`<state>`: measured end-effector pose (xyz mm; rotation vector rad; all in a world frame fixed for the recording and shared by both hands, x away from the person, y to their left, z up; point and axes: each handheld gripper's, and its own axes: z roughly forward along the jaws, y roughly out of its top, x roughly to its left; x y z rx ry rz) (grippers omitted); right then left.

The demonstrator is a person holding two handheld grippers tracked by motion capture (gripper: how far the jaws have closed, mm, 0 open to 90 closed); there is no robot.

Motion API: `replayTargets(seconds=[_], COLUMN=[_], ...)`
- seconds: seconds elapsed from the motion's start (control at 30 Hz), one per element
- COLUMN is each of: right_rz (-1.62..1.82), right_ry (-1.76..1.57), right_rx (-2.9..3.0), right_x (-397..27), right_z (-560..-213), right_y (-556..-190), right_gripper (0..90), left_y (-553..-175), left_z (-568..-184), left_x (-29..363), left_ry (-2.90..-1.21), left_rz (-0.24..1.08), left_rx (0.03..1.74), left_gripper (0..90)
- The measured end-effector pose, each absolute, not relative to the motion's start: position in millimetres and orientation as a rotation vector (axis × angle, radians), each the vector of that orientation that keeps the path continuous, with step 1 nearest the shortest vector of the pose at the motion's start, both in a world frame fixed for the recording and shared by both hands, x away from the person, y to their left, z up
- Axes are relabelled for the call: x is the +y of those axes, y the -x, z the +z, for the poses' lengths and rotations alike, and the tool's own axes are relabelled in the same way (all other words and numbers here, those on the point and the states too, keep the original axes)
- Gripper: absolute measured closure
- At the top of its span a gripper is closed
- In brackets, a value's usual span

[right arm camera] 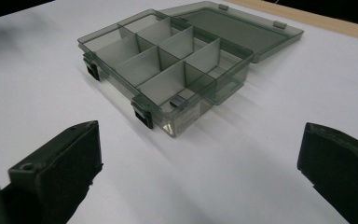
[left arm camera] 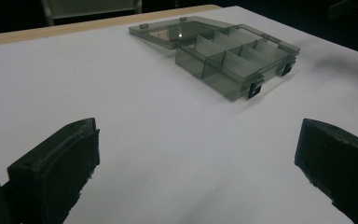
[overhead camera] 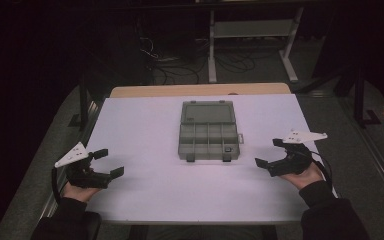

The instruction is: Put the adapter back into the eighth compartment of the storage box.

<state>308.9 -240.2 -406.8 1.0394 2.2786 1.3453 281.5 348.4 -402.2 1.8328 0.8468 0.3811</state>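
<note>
Smoky plastic organizer box (overhead camera: 208,131), lid open, between spread tongs.

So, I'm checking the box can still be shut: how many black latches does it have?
2. Both sit on the near front wall of the organizer box, lid open flat behind: one latch at its left, one at its right. No others visible.

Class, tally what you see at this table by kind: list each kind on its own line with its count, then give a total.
Compartment box, lid open flat: 1
Small dark piece in a front compartment: 1
Hand-held claw, left and right, both open: 2
White table: 1
Total: 5
</note>
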Motion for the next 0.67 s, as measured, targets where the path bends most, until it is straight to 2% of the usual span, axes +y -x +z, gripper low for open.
replayTargets(seconds=[0.67], right_rz=[1.355], right_ry=[-1.036], right_rx=[2.215], right_x=[-253], right_z=[-419], right_y=[-288], right_gripper=[0.0], left_y=[-282], left_z=[-402], left_x=[349], left_ry=[-1.831], left_rz=[0.383], left_rx=[0.848], left_gripper=[0.0])
